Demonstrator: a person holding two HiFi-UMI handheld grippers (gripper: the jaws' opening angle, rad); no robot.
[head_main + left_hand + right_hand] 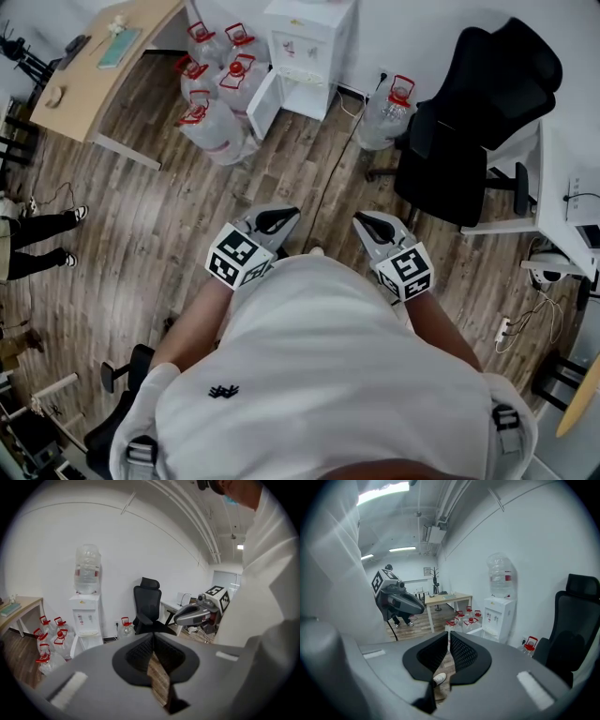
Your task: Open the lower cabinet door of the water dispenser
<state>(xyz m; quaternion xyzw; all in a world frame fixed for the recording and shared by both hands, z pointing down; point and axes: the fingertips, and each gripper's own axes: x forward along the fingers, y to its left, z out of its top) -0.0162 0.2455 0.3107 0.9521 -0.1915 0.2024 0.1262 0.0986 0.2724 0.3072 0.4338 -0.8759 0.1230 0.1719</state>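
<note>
Head view, cabinet door open, bottles beside its edge

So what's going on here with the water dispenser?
A person stands a few steps back from the water dispenser, holding a gripper in each hand. Both are held out in the air and touch nothing. The dispenser's lower cabinet door already hangs open, swung toward the water jugs. The left gripper is shut and empty. The right gripper is closing its jaws with nothing between them.
</note>
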